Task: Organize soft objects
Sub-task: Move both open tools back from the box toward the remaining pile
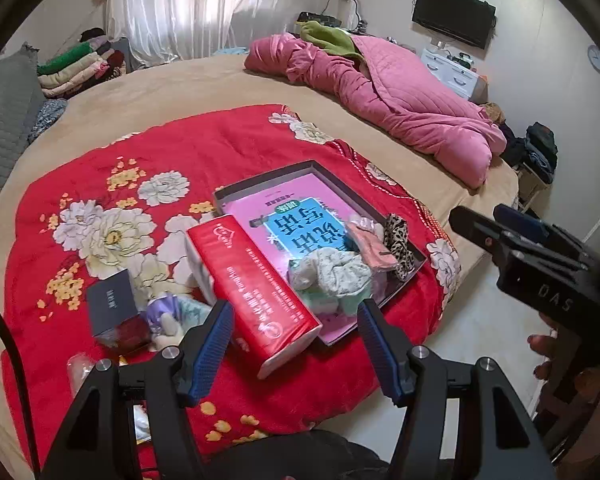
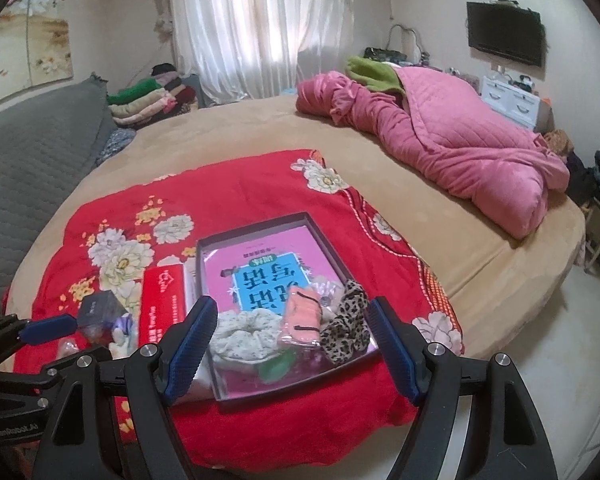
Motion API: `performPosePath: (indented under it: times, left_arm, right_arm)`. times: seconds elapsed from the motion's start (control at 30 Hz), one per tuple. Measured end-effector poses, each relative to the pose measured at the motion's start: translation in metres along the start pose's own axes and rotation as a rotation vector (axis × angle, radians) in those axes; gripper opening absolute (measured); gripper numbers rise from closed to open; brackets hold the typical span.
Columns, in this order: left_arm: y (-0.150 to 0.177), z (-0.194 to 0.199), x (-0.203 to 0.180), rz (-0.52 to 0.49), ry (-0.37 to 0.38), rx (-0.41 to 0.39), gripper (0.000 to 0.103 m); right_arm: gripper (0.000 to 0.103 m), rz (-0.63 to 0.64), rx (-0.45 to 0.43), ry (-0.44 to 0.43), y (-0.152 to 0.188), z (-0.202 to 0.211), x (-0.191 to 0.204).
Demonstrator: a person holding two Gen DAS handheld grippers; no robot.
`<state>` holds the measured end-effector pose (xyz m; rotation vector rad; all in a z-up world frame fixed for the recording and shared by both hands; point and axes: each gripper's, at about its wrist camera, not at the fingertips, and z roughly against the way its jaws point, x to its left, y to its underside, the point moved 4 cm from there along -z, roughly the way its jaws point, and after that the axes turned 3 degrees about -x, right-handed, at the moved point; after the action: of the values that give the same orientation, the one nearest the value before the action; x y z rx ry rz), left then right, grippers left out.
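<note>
A dark shallow box point(image 1: 324, 170) point(image 2: 204, 242) with a pink and blue printed bottom lies on a red flowered blanket point(image 1: 204, 148) point(image 2: 236, 184). In its near end lie soft items: a pale floral scrunchie point(image 1: 332, 274) point(image 2: 248, 334), a pink fabric piece point(image 1: 370, 248) point(image 2: 304, 316) and a leopard scrunchie point(image 1: 398, 246) point(image 2: 346, 328). My left gripper point(image 1: 296, 320) is open and empty, above a red tissue pack point(image 1: 252, 288) point(image 2: 160, 312). My right gripper point(image 2: 290, 320) is open and empty, just in front of the box; it also shows in the left wrist view point(image 1: 500, 224).
A small dark carton point(image 1: 112, 304) point(image 2: 98, 308) and a lilac plush toy point(image 1: 168, 314) point(image 2: 122, 330) lie left of the pack. A rolled pink quilt point(image 1: 400, 92) point(image 2: 440, 132) lies on the tan bed point(image 1: 160, 92). Folded clothes point(image 1: 80, 66) are stacked at the far left. The floor point(image 1: 480, 320) is to the right.
</note>
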<state>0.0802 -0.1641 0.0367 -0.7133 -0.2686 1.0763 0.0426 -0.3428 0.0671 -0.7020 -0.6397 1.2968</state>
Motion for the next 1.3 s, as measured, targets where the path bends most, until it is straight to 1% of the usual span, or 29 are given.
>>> performPosePath:
  times: [0.23, 0.33, 0.5, 0.73, 0.93, 1.1, 1.3]
  left_arm:
    - [0.007, 0.018, 0.019, 0.029, -0.020, -0.013, 0.064]
    - [0.011, 0.025, 0.028, 0.043, -0.029, -0.016, 0.064]
    - [0.019, 0.035, 0.046, 0.063, -0.053, -0.022, 0.064]
    - [0.034, 0.051, 0.082, 0.132, -0.085, -0.028, 0.064]
    - [0.048, 0.060, 0.107, 0.179, -0.117, -0.026, 0.064]
    - [0.063, 0.067, 0.123, 0.198, -0.145, -0.015, 0.064]
    - [0.076, 0.082, 0.153, 0.257, -0.175, -0.022, 0.064]
  right_arm:
    - [0.079, 0.020, -0.022, -0.032, -0.005, 0.010, 0.022]
    - [0.079, 0.040, -0.027, -0.044, -0.005, 0.013, 0.037]
    - [0.079, 0.064, -0.026, -0.092, -0.004, 0.014, 0.062]
    - [0.079, 0.134, -0.021, -0.158, 0.000, 0.020, 0.107]
    - [0.079, 0.158, -0.010, -0.207, 0.005, 0.022, 0.136]
    - [0.079, 0.196, -0.009, -0.224, 0.009, 0.026, 0.153]
    - [0.079, 0.218, -0.009, -0.242, 0.010, 0.029, 0.165]
